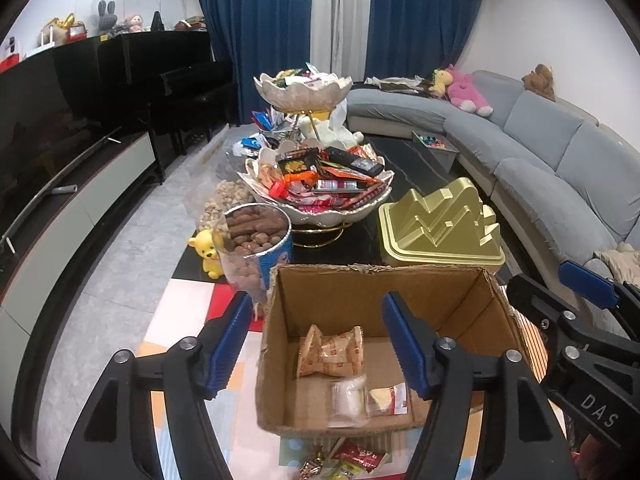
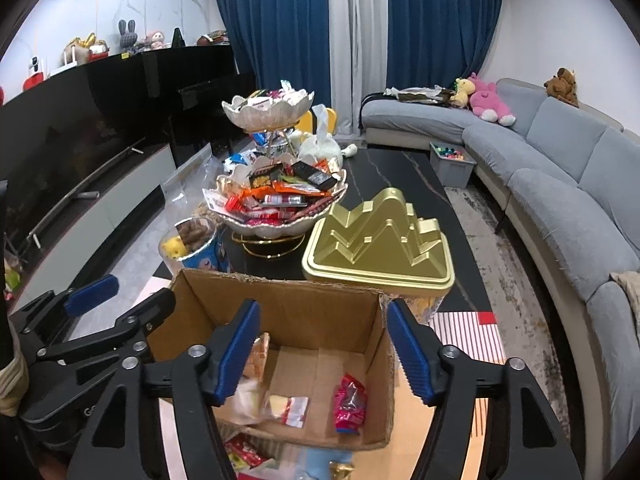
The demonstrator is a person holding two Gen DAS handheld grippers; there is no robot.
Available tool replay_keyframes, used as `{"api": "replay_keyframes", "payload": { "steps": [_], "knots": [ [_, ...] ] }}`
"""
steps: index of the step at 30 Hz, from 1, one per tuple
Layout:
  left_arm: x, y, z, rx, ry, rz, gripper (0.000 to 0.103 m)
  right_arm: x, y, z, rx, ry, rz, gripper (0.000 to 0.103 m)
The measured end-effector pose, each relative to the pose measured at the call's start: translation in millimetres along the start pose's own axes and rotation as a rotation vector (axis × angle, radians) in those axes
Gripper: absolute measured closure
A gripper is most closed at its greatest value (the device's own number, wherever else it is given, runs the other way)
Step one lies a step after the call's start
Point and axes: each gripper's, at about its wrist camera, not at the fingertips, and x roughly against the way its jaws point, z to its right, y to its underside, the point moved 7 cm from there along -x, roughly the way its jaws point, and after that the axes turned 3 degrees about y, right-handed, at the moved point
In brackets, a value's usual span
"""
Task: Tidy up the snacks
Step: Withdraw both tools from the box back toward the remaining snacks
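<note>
Blue-padded jaws of both the left gripper (image 1: 320, 344) and the right gripper (image 2: 324, 350) stand spread wide, empty, above the cardboard box (image 1: 472, 304). Inside lie an orange-printed snack packet (image 1: 332, 352) and a red wrapper (image 2: 350, 402) (print unreadable). "DAS" marks the right gripper's body.

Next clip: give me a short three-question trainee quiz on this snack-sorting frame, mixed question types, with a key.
1. True or false: the left gripper and the right gripper are both open and hold nothing.
2. Multiple choice: what stands just behind the cardboard box on its right side? A) gold mountain-shaped tin B) grey bin of toys C) pink plush
3. Fill in: the red-pink wrapped snack lies inside the ____.

Key: 1 true; 2 A; 3 cardboard box.
</note>
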Motion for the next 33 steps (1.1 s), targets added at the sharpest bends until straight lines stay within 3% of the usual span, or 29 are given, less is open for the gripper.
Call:
{"api": "replay_keyframes", "payload": {
  "steps": [20,25,33],
  "knots": [
    [66,2,4,-0.024,-0.02,0.066,0.032,63,4,6,-0.01,0.019,0.061,0.026],
    [78,7,5,-0.024,-0.022,0.074,0.028,73,8,8,-0.011,0.028,0.073,0.02],
    [90,18,6,-0.025,-0.023,0.076,0.021,85,16,10,-0.007,0.035,0.078,0.02]
  ]
}}
